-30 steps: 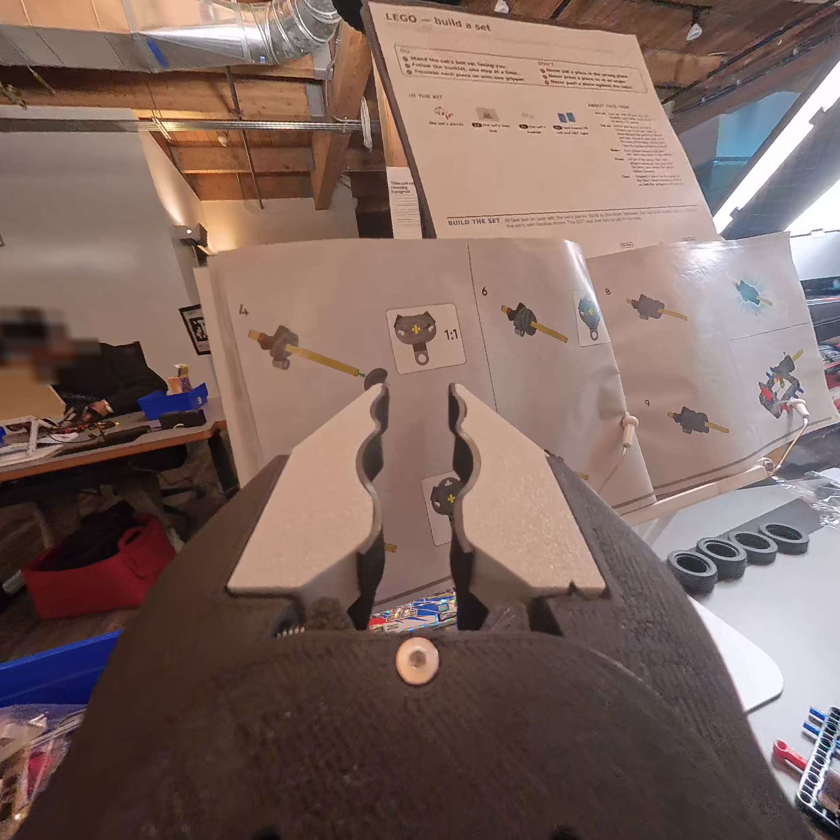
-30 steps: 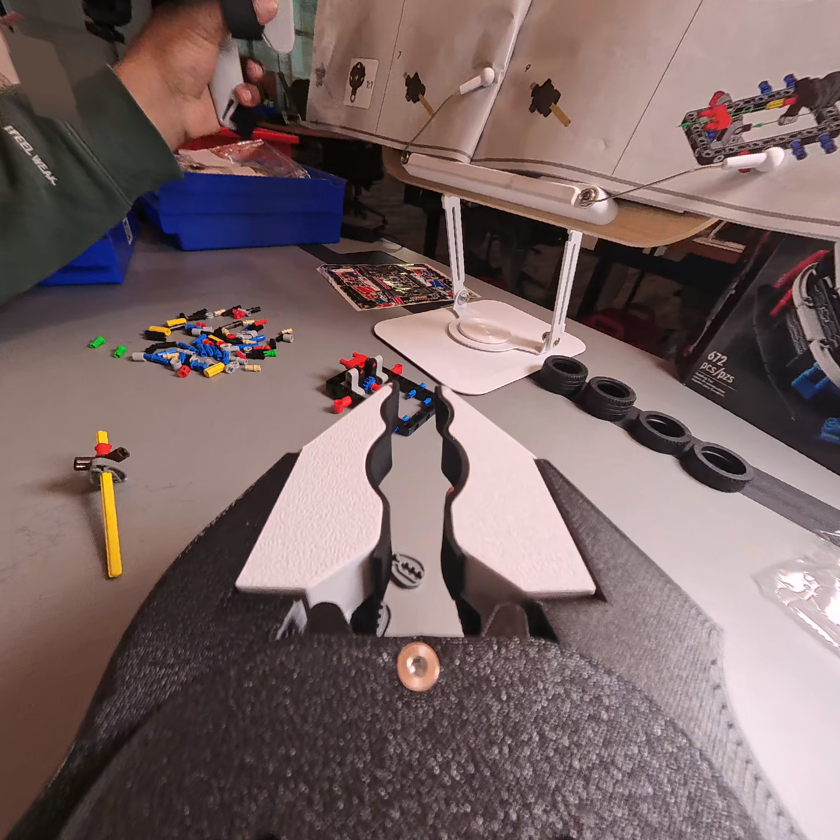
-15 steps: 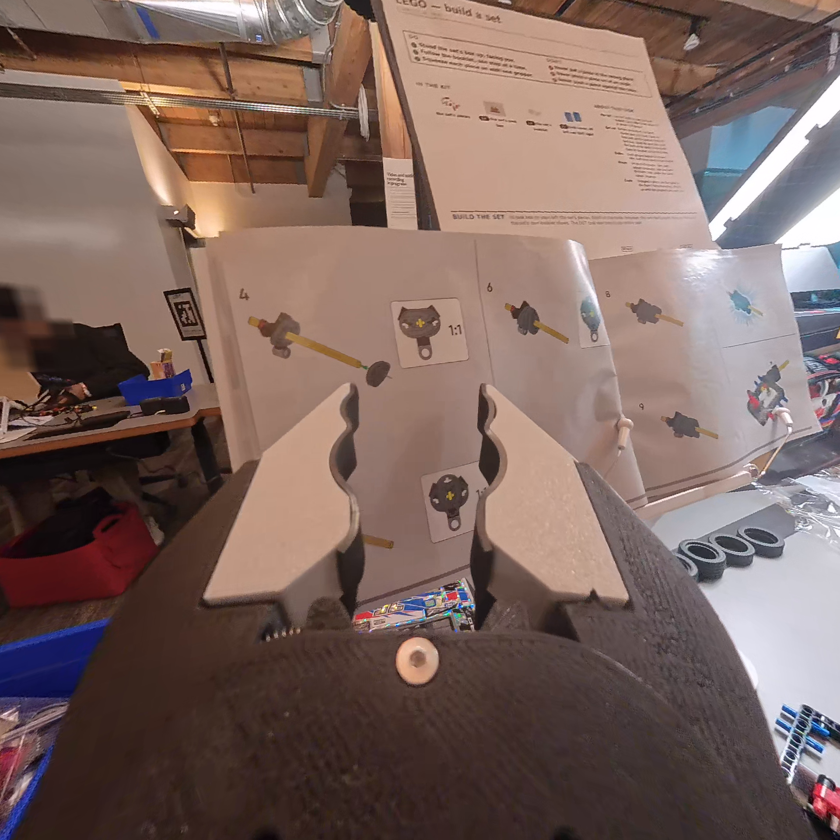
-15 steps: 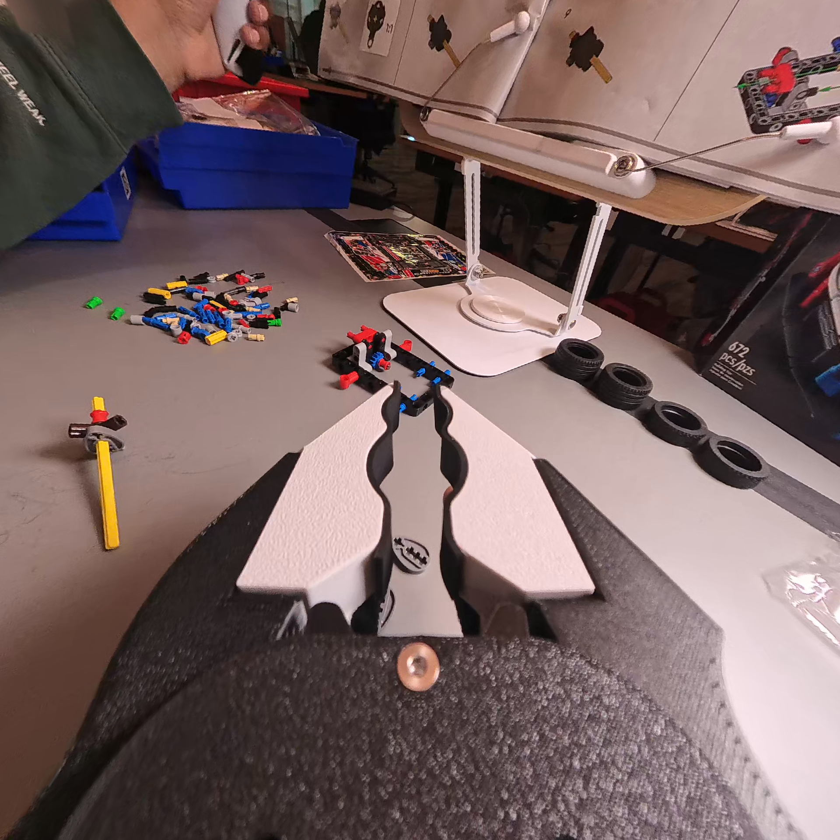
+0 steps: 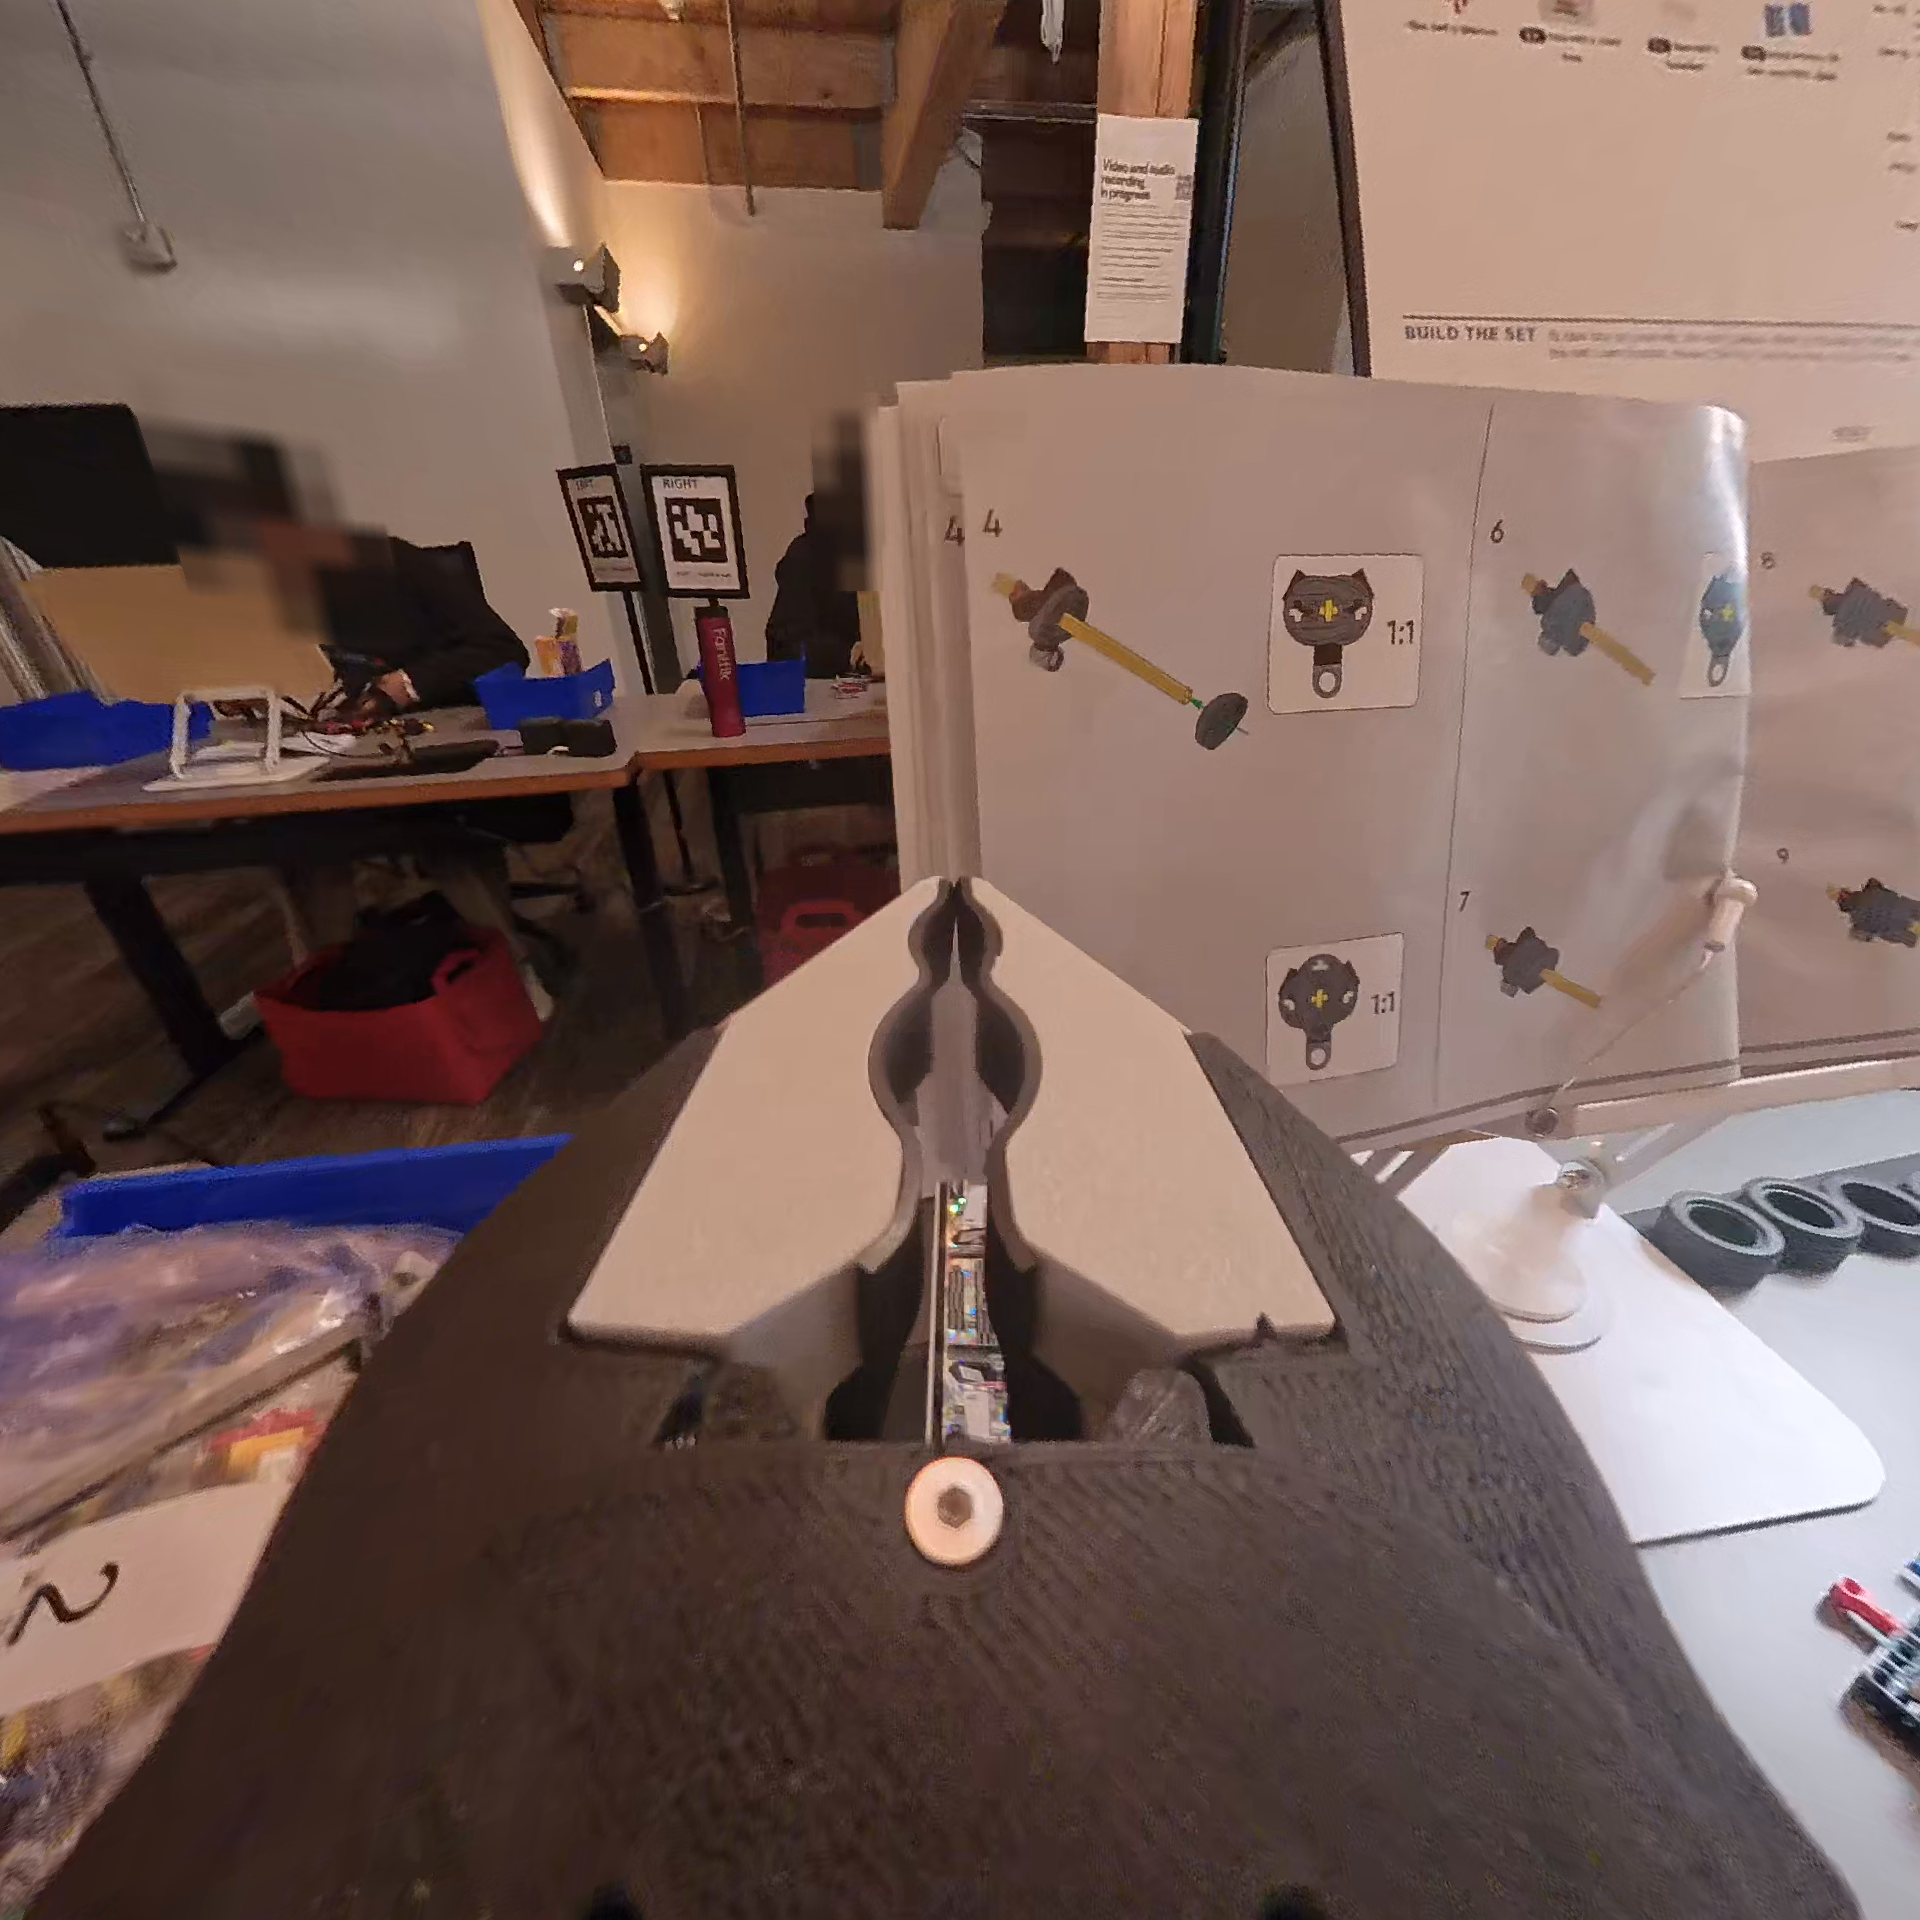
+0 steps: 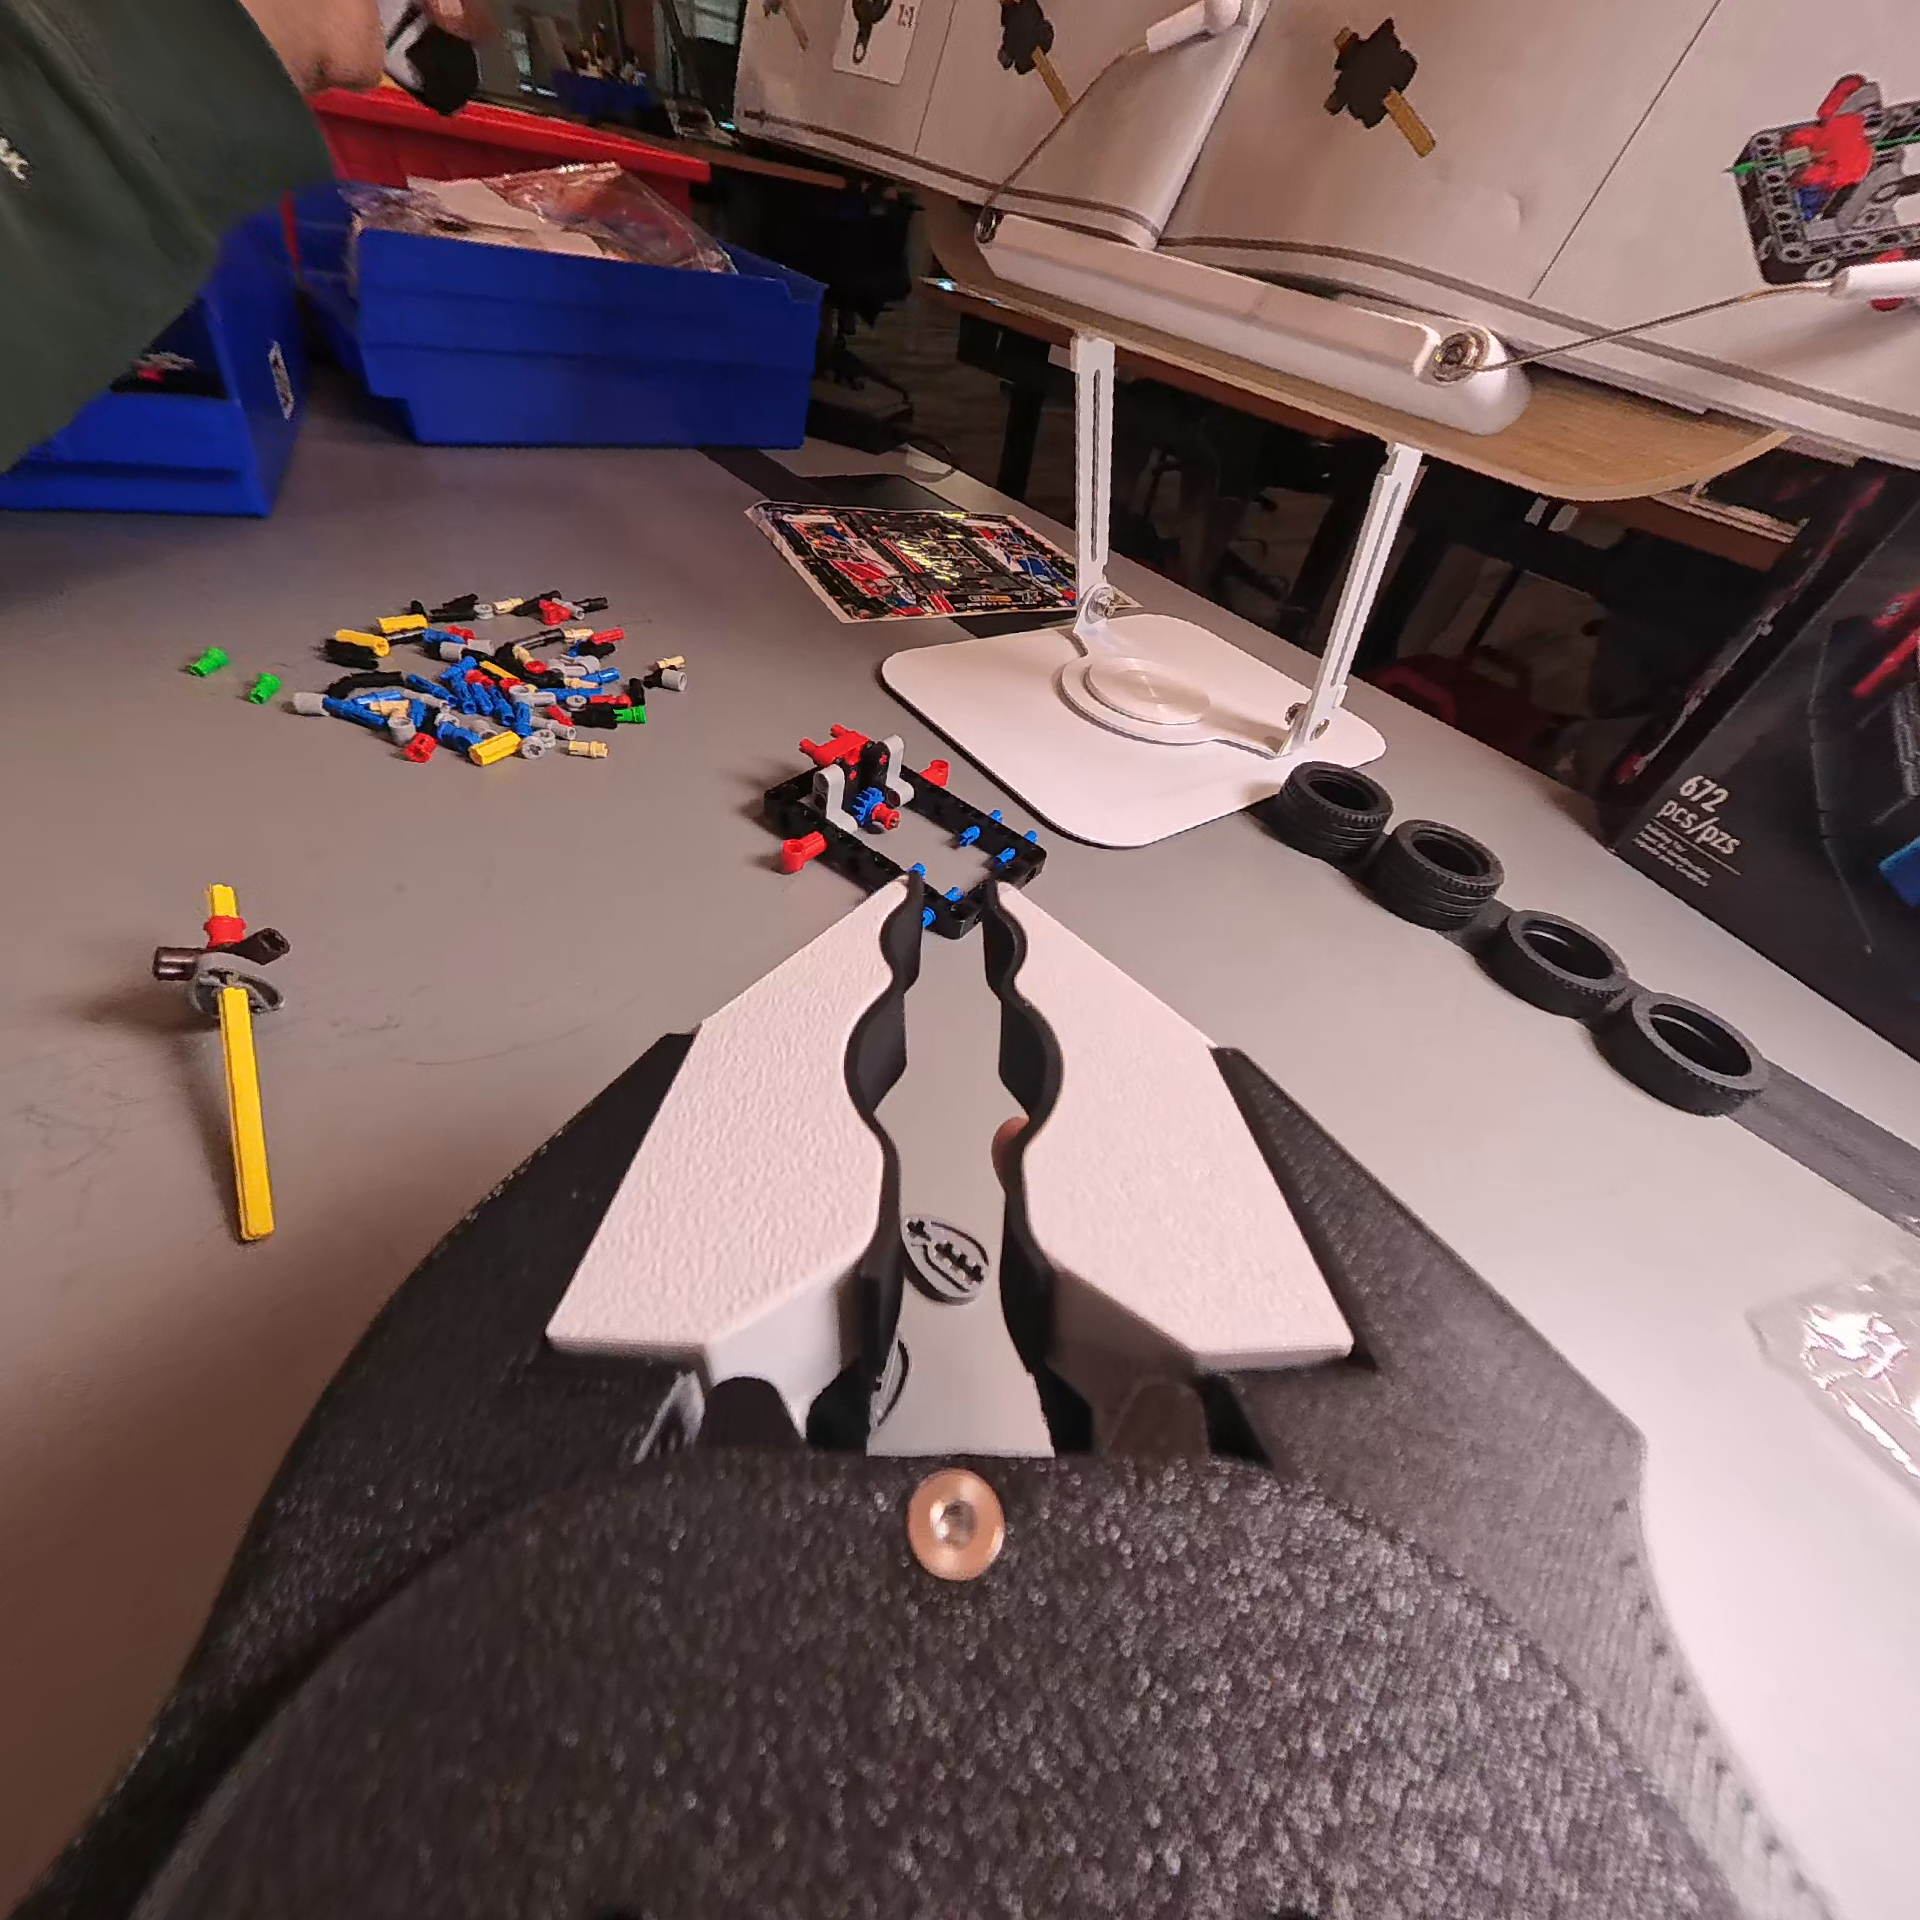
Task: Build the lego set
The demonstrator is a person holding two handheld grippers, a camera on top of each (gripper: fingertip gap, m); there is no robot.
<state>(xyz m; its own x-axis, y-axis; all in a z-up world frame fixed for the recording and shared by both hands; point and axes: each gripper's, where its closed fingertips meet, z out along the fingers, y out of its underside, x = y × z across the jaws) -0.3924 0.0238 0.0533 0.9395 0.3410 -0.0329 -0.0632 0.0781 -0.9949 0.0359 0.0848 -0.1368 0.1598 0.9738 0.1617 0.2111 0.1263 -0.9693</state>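
The writing here I point out without reading it aloud. A large white poster [image 5: 1662,187] behind the stand carries a heading, small icons and lines of fine print. A smaller white notice [image 5: 1140,229] hangs on the wooden post beside it. The open booklet [image 5: 1195,831] has printed step numbers and scale marks beside its drawings. Two black-and-white marker signs [image 5: 655,530] on the far tabletop each bear a short caption, and a dark red bottle [image 5: 720,675] there has lettering down its side. A white label [image 5: 114,1600] at lower left is handwritten. The black box [image 6: 1766,790] shows white print, and the green sleeve [image 6: 104,156] has white lettering, partly cut off.
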